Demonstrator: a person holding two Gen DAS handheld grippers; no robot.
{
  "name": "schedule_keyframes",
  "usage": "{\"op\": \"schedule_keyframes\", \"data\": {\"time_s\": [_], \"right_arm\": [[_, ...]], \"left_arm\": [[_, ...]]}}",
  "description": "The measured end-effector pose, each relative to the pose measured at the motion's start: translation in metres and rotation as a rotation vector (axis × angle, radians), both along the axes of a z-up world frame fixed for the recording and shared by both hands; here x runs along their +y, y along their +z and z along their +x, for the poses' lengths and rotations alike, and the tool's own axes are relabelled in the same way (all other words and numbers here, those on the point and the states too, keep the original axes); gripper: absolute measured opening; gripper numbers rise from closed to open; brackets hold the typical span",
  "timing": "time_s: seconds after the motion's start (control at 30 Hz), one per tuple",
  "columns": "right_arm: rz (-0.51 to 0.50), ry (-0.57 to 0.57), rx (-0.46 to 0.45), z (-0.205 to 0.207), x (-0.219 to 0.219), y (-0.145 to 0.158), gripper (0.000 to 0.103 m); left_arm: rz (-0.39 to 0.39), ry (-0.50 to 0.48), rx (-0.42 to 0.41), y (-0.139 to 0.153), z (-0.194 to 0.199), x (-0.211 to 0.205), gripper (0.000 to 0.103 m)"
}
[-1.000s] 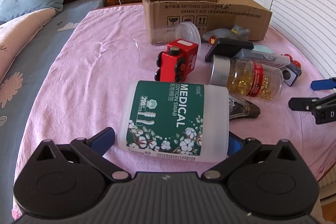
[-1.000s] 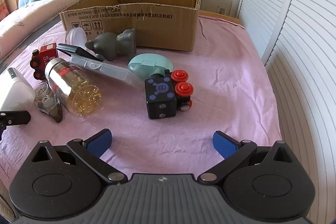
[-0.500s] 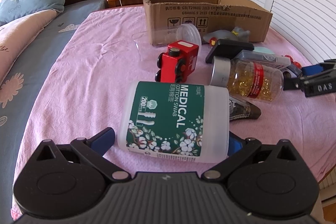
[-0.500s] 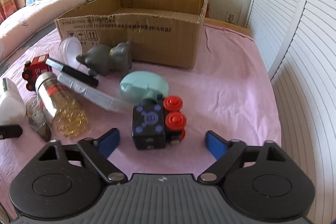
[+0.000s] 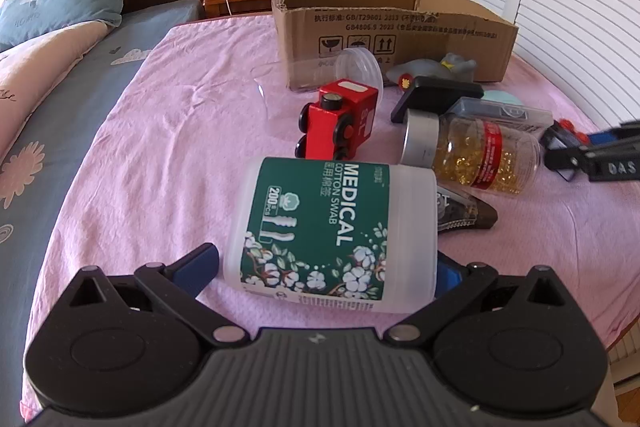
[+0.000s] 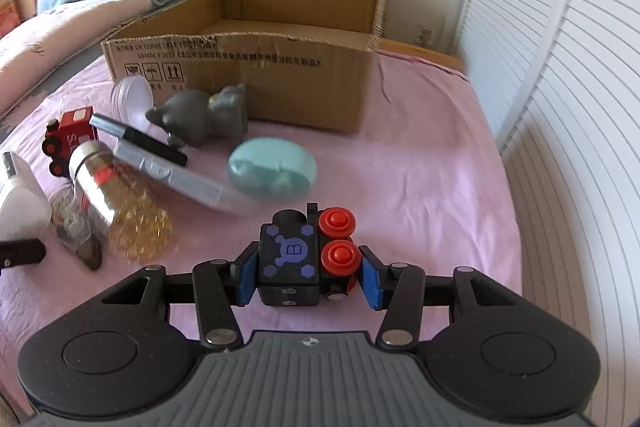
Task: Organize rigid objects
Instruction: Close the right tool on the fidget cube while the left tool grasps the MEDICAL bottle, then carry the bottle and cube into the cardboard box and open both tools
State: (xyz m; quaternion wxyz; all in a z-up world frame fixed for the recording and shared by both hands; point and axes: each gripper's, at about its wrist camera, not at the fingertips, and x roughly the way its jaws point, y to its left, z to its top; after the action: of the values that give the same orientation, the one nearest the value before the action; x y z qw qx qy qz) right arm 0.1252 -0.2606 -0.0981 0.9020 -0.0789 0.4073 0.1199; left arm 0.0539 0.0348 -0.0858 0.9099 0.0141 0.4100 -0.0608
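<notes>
A white tub with a green "Medical Cotton Swab" label lies on its side on the pink sheet. My left gripper stands open around it, one blue pad at each end. In the right wrist view a black toy engine with two red buttons sits between the fingers of my right gripper. Its jaws are closing tight, and both blue pads press the toy's sides. The open cardboard box stands behind the pile of objects.
Between the grippers lie a red toy train, a jar of yellow capsules, a dark clip, a clear case, a teal case, a grey animal figure and a clear cup. White shutters border the bed's right edge.
My right gripper moved forward up to the black toy engine and went from wide open to shut on it. My left gripper and the swab tub stayed put.
</notes>
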Motion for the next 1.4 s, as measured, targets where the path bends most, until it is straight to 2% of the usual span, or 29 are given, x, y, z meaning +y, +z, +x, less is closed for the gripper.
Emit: {"op": "schedule_keyframes", "data": {"time_s": [0.13, 0.23, 0.3, 0.47, 0.53, 0.9, 1.13, 1.4], "right_arm": [[0.006, -0.024, 0.005, -0.022, -0.003, -0.001, 0.055], [0.009, -0.026, -0.004, -0.032, -0.004, -0.002, 0.055], [0.018, -0.029, -0.006, -0.033, -0.005, -0.003, 0.056], [0.022, -0.033, -0.012, -0.028, -0.003, -0.004, 0.057], [0.016, -0.028, -0.020, -0.028, -0.002, -0.004, 0.057], [-0.016, -0.020, -0.003, -0.028, 0.003, 0.000, 0.055], [-0.001, 0.003, -0.012, -0.034, -0.002, 0.020, 0.055], [0.005, 0.049, -0.065, -0.033, -0.003, 0.060, 0.055]], "left_arm": [[0.024, -0.002, -0.020, 0.001, -0.003, -0.002, 0.102], [0.071, -0.021, -0.064, 0.003, -0.008, -0.007, 0.102], [0.077, -0.027, -0.087, 0.005, -0.008, -0.008, 0.102], [0.022, -0.006, -0.097, 0.008, -0.005, -0.003, 0.094], [-0.004, -0.002, -0.097, 0.008, -0.004, -0.001, 0.084], [-0.011, -0.031, -0.058, 0.013, 0.002, 0.004, 0.083], [0.030, -0.117, -0.033, 0.035, 0.004, 0.006, 0.083], [0.057, -0.197, -0.044, 0.081, 0.024, 0.005, 0.083]]}}
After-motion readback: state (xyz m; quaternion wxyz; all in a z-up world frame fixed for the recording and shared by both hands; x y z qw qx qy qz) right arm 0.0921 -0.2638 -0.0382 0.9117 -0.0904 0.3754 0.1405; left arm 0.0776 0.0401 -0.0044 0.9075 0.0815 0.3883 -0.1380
